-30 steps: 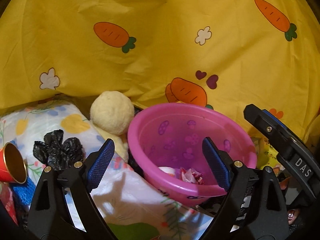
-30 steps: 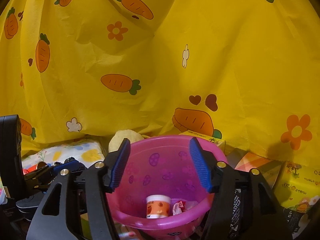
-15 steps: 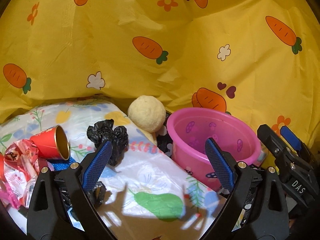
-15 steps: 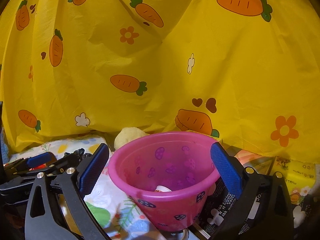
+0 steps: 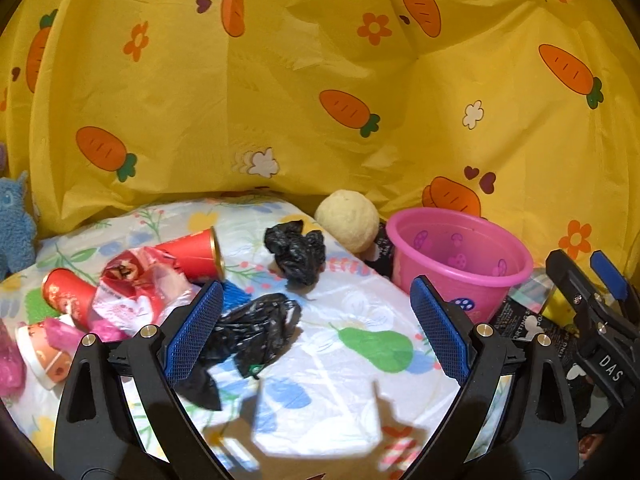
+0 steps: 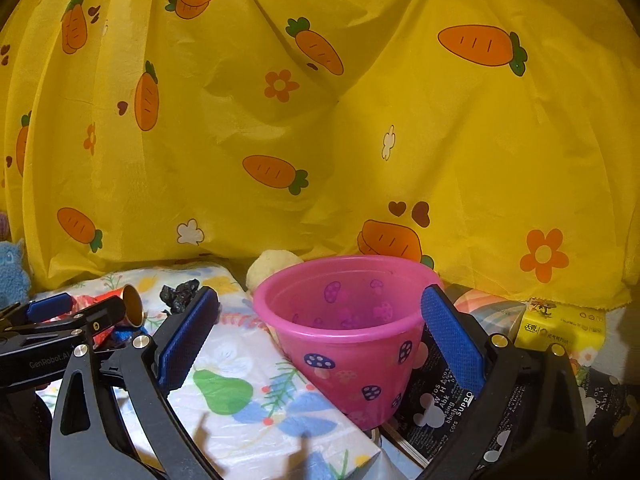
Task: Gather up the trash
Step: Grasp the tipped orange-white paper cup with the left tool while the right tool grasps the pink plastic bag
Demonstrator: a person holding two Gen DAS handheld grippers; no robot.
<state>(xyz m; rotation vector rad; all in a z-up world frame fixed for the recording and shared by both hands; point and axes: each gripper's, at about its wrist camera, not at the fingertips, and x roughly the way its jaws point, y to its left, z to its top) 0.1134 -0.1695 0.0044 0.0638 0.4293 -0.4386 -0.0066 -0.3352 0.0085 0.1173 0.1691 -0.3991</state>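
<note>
On the floral-sheeted worktop [image 5: 352, 412] before the carrot-print yellow backdrop [image 5: 320, 80], you have drawn both tools back from the pink bucket [image 6: 352, 344], which a second ago filled each wrist view from close above. It now stands apart at the worktop's right edge, and from this lower angle its contents can no longer be seen.

Your left gripper [image 5: 316, 340] has swung out toward the litter, jaws wide apart and holding nothing. Your right gripper [image 6: 320, 340] frames the bucket without touching it, jaws equally wide and empty.

The retreat has brought the remaining trash into sight, which suggests you are lining up the next pick. A loose black plastic bag [image 5: 256, 328] lies just beside your left jaw. A red-and-white wrapper [image 5: 136, 288] is heaped at the far left against a tipped red cup [image 5: 192, 254]. A crumpled black wad [image 5: 296, 252] sits further back, near a cream ball [image 5: 347, 220].

The bag looks the likeliest next target; being limp film, it may slip from a shallow pinch.
</note>
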